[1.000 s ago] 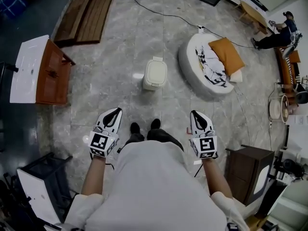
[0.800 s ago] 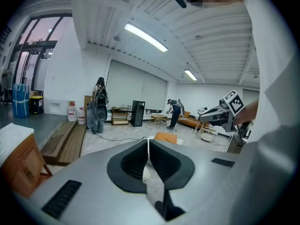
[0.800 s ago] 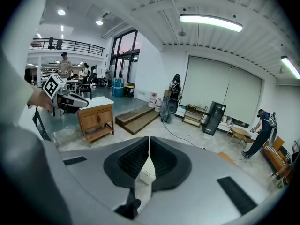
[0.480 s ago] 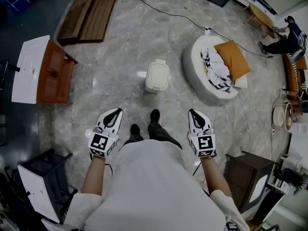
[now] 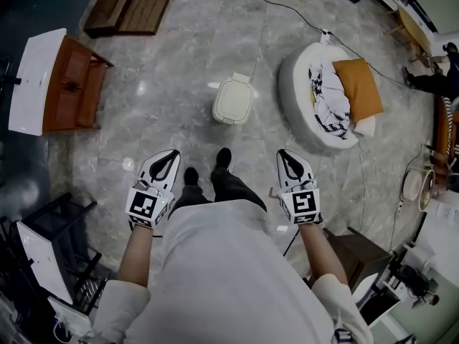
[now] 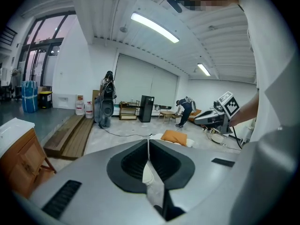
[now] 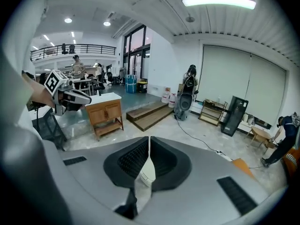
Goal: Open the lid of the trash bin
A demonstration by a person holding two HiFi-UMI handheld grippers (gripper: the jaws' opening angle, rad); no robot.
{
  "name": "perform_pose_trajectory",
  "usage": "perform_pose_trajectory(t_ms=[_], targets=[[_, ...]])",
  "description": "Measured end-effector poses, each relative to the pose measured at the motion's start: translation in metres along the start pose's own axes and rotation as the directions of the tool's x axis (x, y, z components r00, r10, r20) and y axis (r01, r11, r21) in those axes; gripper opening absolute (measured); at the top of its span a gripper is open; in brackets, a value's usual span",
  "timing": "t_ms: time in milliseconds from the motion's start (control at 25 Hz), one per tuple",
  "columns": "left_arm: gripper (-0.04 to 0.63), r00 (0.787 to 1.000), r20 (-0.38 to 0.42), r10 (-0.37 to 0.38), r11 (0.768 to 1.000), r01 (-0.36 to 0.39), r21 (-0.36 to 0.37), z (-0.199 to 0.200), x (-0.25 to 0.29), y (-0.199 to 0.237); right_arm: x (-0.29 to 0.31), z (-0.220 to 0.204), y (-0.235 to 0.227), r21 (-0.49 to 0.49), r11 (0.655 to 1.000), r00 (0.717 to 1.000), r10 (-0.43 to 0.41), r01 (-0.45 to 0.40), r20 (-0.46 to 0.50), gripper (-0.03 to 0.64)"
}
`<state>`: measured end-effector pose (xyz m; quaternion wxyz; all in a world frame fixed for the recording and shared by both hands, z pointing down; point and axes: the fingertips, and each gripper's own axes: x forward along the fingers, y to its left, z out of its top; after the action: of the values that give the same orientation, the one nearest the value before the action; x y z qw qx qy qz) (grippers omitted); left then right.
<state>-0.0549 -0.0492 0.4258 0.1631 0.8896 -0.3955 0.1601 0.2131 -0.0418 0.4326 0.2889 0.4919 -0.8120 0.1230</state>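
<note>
The trash bin (image 5: 232,100), upper centre, seems lid-down and untouched. The left gripper (image 5: 171,156) and right gripper (image 5: 285,156), both clenched empty, hang well short of it.

White top (image 5: 229,278), dark trousers (image 5: 229,190), seemingly black shoes (image 5: 223,158); white-and-black left hand-held gripper (image 5: 171,156), right hand-held gripper (image 5: 283,155)

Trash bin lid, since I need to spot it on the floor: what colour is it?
Cream-white lid; best seen in the head view.
</note>
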Motion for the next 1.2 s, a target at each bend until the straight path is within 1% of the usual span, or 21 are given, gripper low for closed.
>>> perform_pose_trajectory(t_ms=[200, 360, 520, 640, 800, 1000, 1200], targets=[[0.020, 0.999, -0.025, 0.039, 0.999, -0.040, -0.027, -0.005, 0.022, -0.003, 0.033, -0.012, -0.018, 0.001, 0.997, 0.997, 0.071, -0.071, -0.020, 0.034], [0.020, 0.996, -0.049, 0.069, 0.996, -0.072, -0.049, -0.009, 0.040, -0.005, 0.061, -0.020, -0.024, -0.013, 0.990, 0.989, 0.139, -0.140, -0.043, 0.034], [0.020, 0.993, -0.085, 0.084, 0.994, -0.089, -0.063, -0.018, 0.052, -0.012, 0.086, -0.032, -0.022, -0.028, 0.973, 0.972, 0.226, -0.228, -0.072, 0.034], [0.020, 0.989, -0.115, 0.093, 0.992, -0.102, -0.079, -0.031, 0.059, -0.013, 0.106, -0.045, -0.017, -0.053, 0.958, 0.956, 0.275, -0.282, -0.102, 0.034], [0.020, 0.986, -0.133, 0.099, 0.989, -0.113, -0.100, -0.041, 0.070, -0.013, 0.136, -0.064, -0.009, -0.065, 0.942, 0.938, 0.319, -0.330, -0.134, 0.034], [0.020, 0.980, -0.164, 0.111, 0.978, -0.138, -0.158, -0.056, 0.078, -0.008, 0.172, -0.084, 0.004, -0.064, 0.927, 0.918, 0.354, -0.370, -0.180, 0.034], [0.020, 0.978, -0.185, 0.093, 0.971, -0.130, -0.201, -0.082, 0.087, -0.001, 0.205, -0.110, 0.016, -0.061, 0.918, 0.899, 0.369, -0.392, -0.236, 0.034]])
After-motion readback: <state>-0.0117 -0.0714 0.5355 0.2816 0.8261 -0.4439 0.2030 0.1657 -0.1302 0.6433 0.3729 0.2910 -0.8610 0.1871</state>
